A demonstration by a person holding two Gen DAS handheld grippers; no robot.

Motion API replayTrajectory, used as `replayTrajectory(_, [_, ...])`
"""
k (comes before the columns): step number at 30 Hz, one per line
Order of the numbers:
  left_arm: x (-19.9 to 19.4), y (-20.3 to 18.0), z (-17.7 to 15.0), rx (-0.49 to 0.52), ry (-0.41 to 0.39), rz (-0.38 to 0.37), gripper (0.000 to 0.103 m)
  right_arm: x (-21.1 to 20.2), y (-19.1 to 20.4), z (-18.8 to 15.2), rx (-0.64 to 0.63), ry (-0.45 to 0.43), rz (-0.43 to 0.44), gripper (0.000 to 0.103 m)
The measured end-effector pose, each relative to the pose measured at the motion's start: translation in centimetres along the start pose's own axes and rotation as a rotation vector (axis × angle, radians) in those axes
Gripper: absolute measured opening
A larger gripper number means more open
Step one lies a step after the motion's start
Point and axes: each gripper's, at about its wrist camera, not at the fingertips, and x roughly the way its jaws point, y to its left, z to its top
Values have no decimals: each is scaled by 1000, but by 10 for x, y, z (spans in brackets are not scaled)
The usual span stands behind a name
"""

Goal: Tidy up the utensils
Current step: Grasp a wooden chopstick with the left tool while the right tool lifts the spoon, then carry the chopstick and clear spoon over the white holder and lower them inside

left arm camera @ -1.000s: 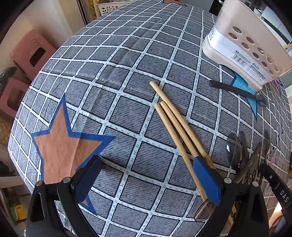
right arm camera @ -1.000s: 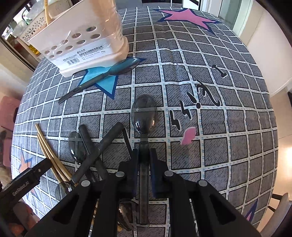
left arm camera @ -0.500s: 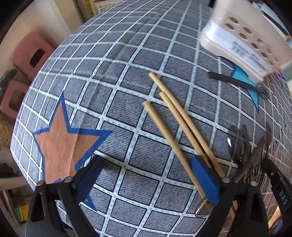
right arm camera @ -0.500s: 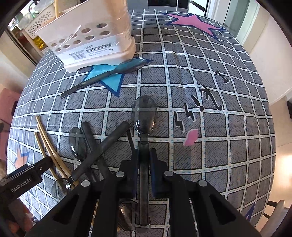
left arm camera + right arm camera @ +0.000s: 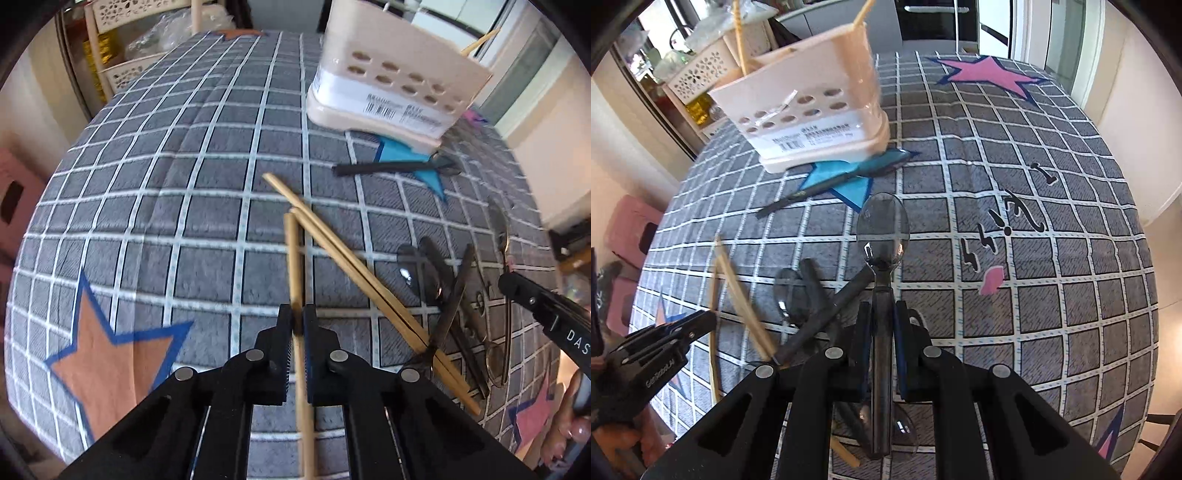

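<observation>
My left gripper [image 5: 297, 318] is shut on a wooden chopstick [image 5: 293, 258] and holds it above the checked tablecloth. Two more chopsticks [image 5: 354, 266] lie crossed just to its right. My right gripper [image 5: 882, 314] is shut on the handle of a dark clear spoon [image 5: 882, 229], held above the cloth. A heap of dark spoons [image 5: 820, 295] lies to its left. The beige utensil holder [image 5: 399, 74] stands at the back, seen too in the right wrist view [image 5: 812, 107], with chopsticks standing in it. A dark spoon [image 5: 395, 168] lies in front of it.
The round table [image 5: 147, 166] falls away at its edges. A pink stool [image 5: 631, 229] stands at the left below the table. A white lattice rack [image 5: 122, 55] stands behind the table. The right gripper shows at the right edge of the left wrist view [image 5: 546, 310].
My left gripper has closed on one chopstick and lifted it off the cloth, away from the other two. My right gripper has risen with the spoon toward the holder.
</observation>
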Motion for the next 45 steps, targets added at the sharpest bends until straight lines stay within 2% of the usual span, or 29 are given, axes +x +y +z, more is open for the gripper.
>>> replayTrajectory(2, [1, 8, 3, 13, -18, -42, 38, -3, 3, 1, 2, -14, 10, 13])
replayTrajectory(10, [3, 29, 1, 68, -46, -98, 38, -22, 15, -1, 7, -107, 60, 13])
replayTrajectory(14, [-17, 33, -12, 102, -103, -137, 38, -37, 20, 0, -2, -162, 90, 13])
replayTrajectory(21, [-20, 41, -6, 96, -111, -162, 38, -42, 26, 6, 0, -180, 96, 13])
replayTrajectory(34, [-93, 31, 2, 158, -331, -229, 38, -83, 34, 22, 1, -329, 167, 13])
replayTrajectory(45, [-136, 37, 19, 159, -443, -257, 38, -112, 46, 41, -22, -416, 183, 13])
